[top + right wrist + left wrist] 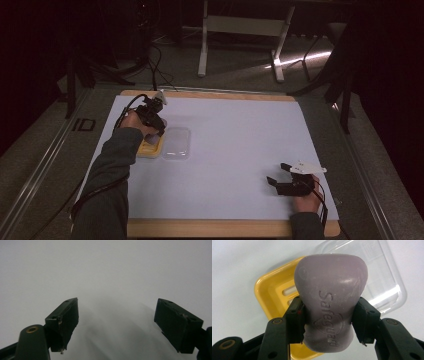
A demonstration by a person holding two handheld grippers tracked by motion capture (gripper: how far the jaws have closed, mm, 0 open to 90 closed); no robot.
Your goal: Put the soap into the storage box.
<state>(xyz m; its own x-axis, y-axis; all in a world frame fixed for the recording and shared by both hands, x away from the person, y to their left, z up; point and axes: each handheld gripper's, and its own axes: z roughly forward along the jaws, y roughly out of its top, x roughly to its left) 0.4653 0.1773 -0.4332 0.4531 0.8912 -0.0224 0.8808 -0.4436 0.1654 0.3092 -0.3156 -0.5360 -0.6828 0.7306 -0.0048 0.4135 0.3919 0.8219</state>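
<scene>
— Soap [330, 302] first, please: where do we find it?

— Soap sits clamped between the two black jaws of our left gripper [328, 320]. It is a pale purple bar, pinched at its waist, with a brand word pressed into its face. In the left gripper view we see it held above a yellow soap dish [272, 293], which has slots in its floor. The bar covers part of the dish, and we cannot tell whether the two touch.

— What lies beside the dish?

— A clear plastic lid [384, 277] lies flat on the white table cover [234, 270], just beside the yellow dish (their edges look close enough to meet). From the high view, the dish [150, 147] and the lid [177, 142] sit toward the left side of the table, with our left gripper [156, 127] directly over the dish.

— And our other hand?

— Our right gripper [279, 174] is well apart from all that, near the front right corner of the cover [240, 130]. Its jaws stand wide apart with nothing between them. In the right gripper view we see the two black pads [66, 320] spread over the bare white surface [105, 270].

— How do our arms come in?

— Our left sleeve [107, 180], dark grey, reaches forward from the bottom edge. A cable trails from each gripper.
</scene>
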